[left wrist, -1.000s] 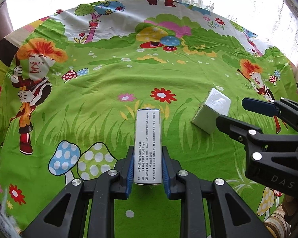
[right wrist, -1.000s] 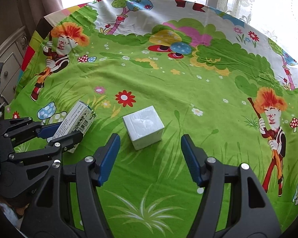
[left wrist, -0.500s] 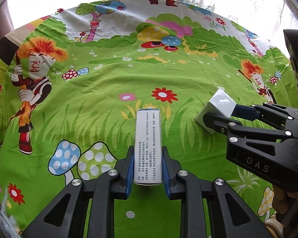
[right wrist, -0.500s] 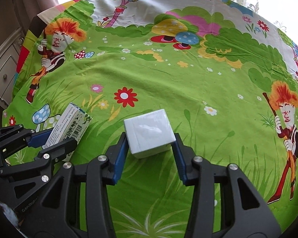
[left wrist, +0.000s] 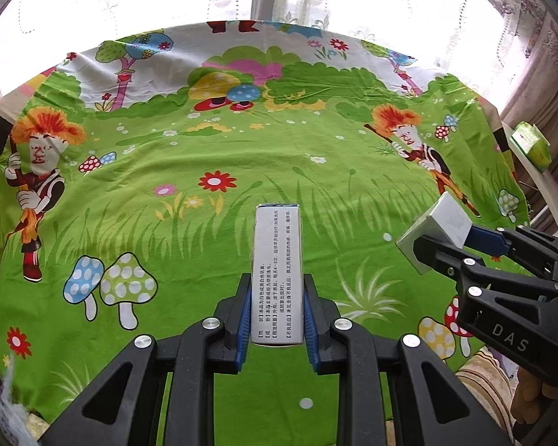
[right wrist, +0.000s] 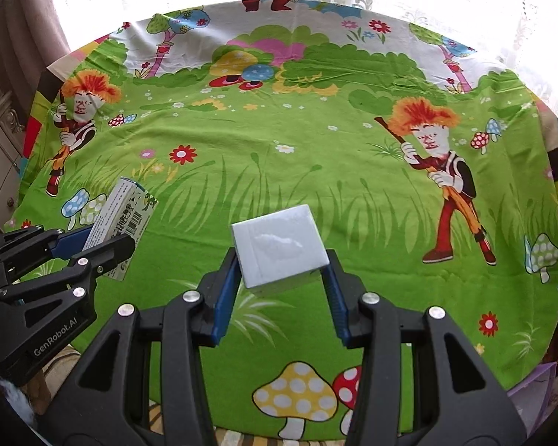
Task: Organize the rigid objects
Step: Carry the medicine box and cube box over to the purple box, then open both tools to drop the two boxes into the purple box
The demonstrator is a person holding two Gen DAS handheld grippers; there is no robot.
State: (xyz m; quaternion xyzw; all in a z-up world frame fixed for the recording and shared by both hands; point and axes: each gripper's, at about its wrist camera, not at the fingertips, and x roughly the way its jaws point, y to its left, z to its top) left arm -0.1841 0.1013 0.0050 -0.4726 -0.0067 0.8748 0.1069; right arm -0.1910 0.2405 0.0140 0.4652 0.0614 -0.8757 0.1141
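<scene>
Left gripper [left wrist: 277,319]: black clamp arms with blue pads, closed on the long sides of a carton.
Carton [left wrist: 277,271]: a long, narrow white cardboard box held above the cloth, pointing away from the camera; small printed text runs along its top face.
Carton in the right view [right wrist: 121,219]: here a barcode and a green-printed end show, faces hidden from the left camera.
Cloth [left wrist: 241,156]: a wrinkled green fabric printed with cartoon mushrooms, flowers and orange-haired figures, covering the round table.
Right gripper [right wrist: 283,290]: the same black and blue build, fingers pressed against two opposite sides of a cube.
Cube [right wrist: 279,247]: a plain white box with a glossy top that catches a patch of light, held above the cloth.
Cube in the left view [left wrist: 435,228]: seen from the side at the far right, tilted, with a greyer shaded face.
Green packet [left wrist: 534,145]: lies on a pale ledge beyond the cloth's right edge, visible only to the left camera.
</scene>
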